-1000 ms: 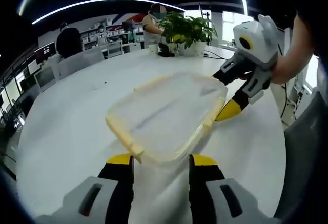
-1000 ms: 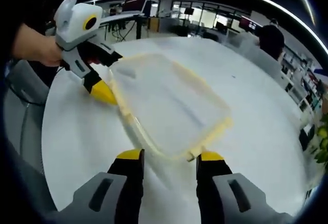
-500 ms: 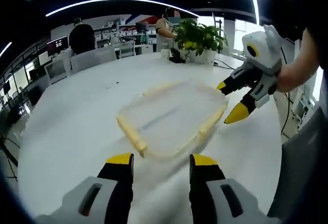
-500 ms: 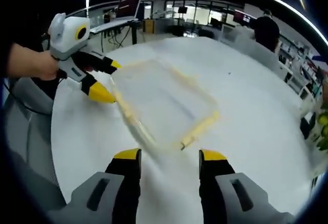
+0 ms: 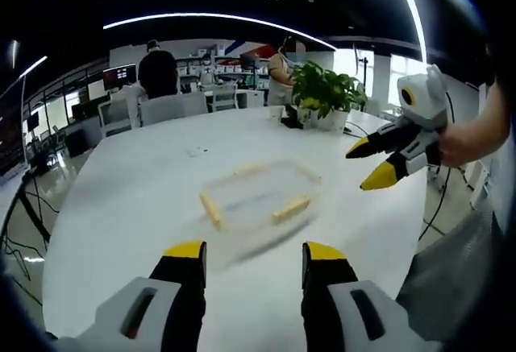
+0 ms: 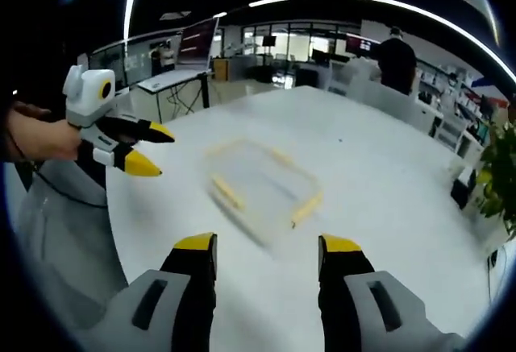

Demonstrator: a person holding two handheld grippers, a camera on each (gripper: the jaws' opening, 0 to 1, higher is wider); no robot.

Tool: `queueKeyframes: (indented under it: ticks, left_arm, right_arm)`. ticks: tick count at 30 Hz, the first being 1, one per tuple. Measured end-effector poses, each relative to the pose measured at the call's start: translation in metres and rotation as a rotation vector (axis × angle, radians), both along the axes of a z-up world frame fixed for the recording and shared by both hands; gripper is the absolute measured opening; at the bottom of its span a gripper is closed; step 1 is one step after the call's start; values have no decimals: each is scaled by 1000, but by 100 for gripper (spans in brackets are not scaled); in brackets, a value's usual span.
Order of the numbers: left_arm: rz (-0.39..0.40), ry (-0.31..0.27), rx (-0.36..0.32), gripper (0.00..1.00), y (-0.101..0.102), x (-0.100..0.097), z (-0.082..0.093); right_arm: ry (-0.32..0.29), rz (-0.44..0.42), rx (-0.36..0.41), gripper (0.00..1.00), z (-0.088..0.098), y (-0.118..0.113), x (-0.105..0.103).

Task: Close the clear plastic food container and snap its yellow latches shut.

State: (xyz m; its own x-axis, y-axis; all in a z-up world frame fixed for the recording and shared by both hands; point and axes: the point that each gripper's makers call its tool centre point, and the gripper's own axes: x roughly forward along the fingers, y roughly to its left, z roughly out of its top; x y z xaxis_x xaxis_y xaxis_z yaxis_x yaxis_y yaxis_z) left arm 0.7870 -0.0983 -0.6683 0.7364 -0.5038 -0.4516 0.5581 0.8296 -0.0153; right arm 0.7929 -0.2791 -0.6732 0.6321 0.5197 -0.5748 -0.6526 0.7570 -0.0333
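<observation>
Two grippers hang above the white table, both with jaws spread apart and nothing between them. In the left gripper view the left gripper sits at 6 o'clock, and the right gripper comes in at 3 o'clock, clear of the container. The clear food container lies flat near the centre, lid on, its yellow latches blurred. In the right gripper view the right gripper points at the container; the left gripper is at 9 o'clock. A potted plant stands at 1 o'clock.

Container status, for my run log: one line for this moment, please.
container: lid on, on table | left gripper: open, clear | right gripper: open, clear
</observation>
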Motion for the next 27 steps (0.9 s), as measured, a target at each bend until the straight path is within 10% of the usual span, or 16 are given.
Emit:
queueKeyframes:
  ticks: [27]
  left_arm:
    - [154,-85,-59,44,36,-114,50]
  right_arm:
    - [-47,-246,138,47,39,-1,-102]
